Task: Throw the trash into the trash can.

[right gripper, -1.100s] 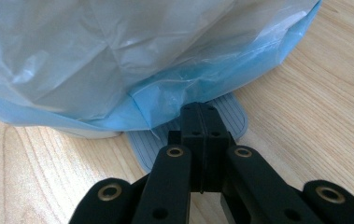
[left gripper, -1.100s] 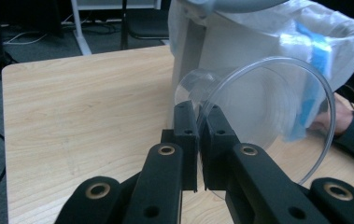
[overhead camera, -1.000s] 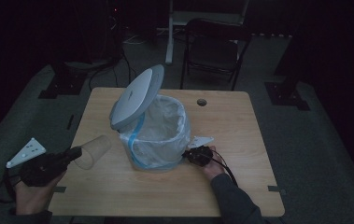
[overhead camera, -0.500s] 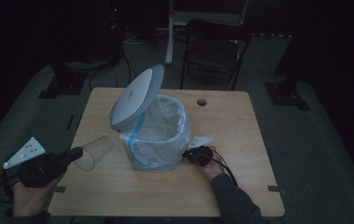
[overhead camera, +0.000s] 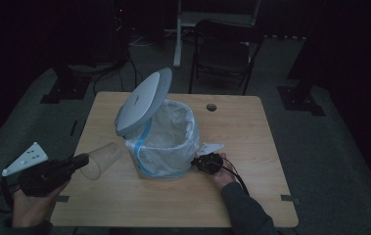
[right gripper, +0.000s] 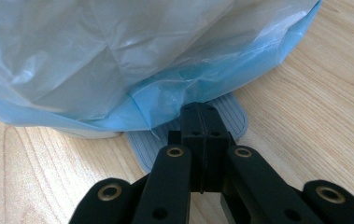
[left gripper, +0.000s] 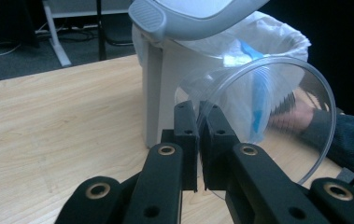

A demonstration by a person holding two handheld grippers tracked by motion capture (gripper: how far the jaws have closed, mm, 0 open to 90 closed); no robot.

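Pinching the rim of a clear plastic cup (overhead camera: 100,160) in the left hand-held gripper (overhead camera: 78,162) just beside the open-lidded bin (overhead camera: 166,139), pressing the closed right hand-held gripper (right gripper: 201,112) on its pedal (right gripper: 233,119), on a pale wooden worktop (overhead camera: 251,127) in a dark room with a chair (overhead camera: 222,54) behind.

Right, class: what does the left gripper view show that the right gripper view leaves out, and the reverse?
Left gripper view: a clear cup pinched in the left gripper, the bin's raised lid, a sleeve. Right gripper view: the right gripper, jaws shut, at the foot pedal. Both: the bin bag and the wooden table.
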